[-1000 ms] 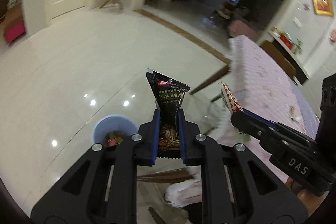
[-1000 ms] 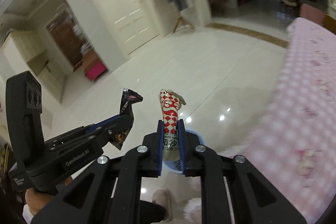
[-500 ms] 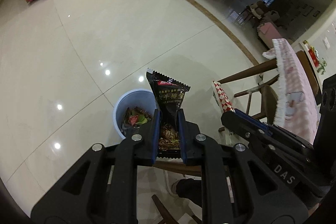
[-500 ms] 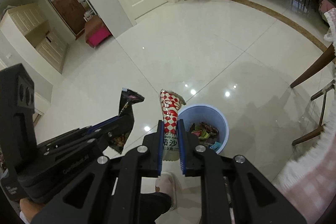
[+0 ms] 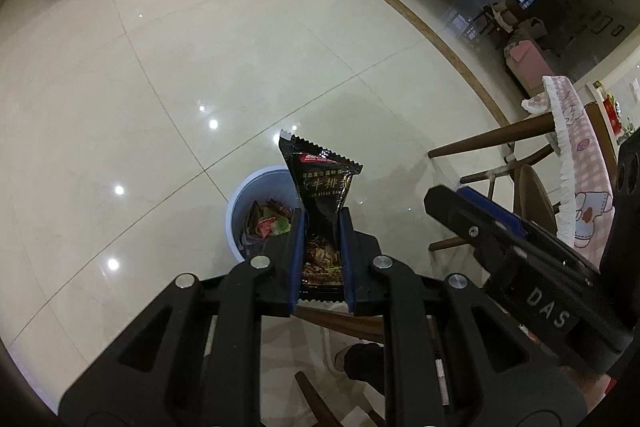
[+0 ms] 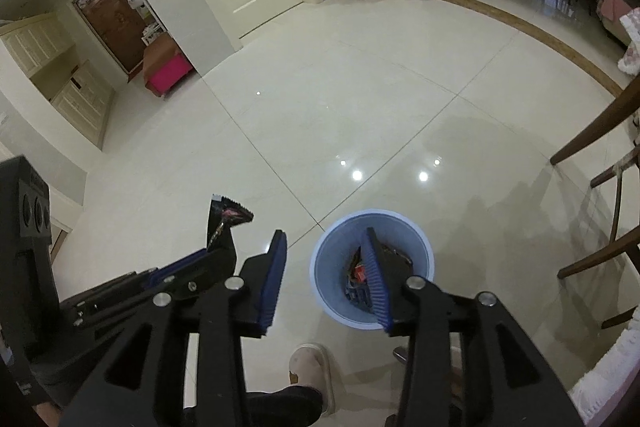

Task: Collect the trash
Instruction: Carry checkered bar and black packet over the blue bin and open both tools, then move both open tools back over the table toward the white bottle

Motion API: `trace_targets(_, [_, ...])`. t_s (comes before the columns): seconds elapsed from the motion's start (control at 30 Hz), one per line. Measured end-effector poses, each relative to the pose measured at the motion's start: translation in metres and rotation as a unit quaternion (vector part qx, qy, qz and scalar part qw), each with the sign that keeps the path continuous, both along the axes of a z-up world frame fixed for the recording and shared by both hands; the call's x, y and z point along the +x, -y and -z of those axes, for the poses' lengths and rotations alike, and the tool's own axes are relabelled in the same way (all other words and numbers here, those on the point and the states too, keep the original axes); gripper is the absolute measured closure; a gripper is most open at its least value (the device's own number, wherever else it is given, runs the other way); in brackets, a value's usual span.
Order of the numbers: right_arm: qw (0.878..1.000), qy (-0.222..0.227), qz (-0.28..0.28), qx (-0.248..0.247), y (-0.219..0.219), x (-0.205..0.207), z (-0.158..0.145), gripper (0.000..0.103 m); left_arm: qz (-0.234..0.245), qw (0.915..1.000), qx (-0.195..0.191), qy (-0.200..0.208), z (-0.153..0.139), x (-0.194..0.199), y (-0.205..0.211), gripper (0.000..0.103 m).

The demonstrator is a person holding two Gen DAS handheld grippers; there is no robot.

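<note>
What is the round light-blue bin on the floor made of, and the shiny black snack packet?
The round light-blue bin looks like smooth plastic: one even colour, thin rim. The shiny black snack packet looks like glossy plastic or foil film: zigzag-cut top edge, printed lettering, wrinkles where the left gripper pinches it.

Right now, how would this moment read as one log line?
left gripper: shut on black wrapper | right gripper: just opened, empty | blue bin: below

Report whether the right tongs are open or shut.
Open: the right tongs have just been opening, nothing between them, blue bin visible through the gap.
</note>
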State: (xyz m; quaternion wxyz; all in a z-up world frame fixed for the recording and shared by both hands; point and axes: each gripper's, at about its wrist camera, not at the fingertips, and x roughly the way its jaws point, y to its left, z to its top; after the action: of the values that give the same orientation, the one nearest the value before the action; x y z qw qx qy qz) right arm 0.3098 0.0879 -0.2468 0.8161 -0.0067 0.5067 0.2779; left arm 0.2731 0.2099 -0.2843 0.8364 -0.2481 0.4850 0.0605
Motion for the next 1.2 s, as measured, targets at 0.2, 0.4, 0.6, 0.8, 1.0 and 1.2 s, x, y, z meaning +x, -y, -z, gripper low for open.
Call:
trace_targets(0.2, [1.000, 0.011, 0.013, -0.008, 0.009, -0.003, -0.004, 0.059, 0.010, 0.9999, 0.003, -0.006, 0.002, 0.008, 0.010, 0.086])
trace_targets(0.4, [0.997, 0.059, 0.029, -0.027, 0.018, -0.010, -0.019, 0.053, 0.017, 0.9998, 0.008, -0.011, 0.003, 0.015, 0.016, 0.086])
trace_targets(0.6, [0.993, 0.104, 0.060, -0.018, 0.039, -0.013, -0.037, 0.042, 0.019, 0.9997, 0.013, -0.009, -0.003, 0.029, 0.023, 0.086])
trace_targets(0.8, [0.987, 0.134, 0.092, 0.011, 0.065, -0.012, -0.054, 0.041, 0.022, 0.9995, 0.021, -0.002, -0.014, 0.047, 0.029, 0.082])
trace_targets(1.0, [0.983, 0.146, 0.109, 0.025, 0.081, -0.010, -0.065, 0.041, 0.005, 0.9992, 0.035, 0.020, -0.030, 0.046, 0.029, 0.042])
trace_targets(1.2, [0.982, 0.143, 0.119, 0.029, 0.088, -0.012, -0.072, 0.041, 0.005, 0.9988, 0.039, 0.031, -0.046, 0.036, 0.033, 0.042])
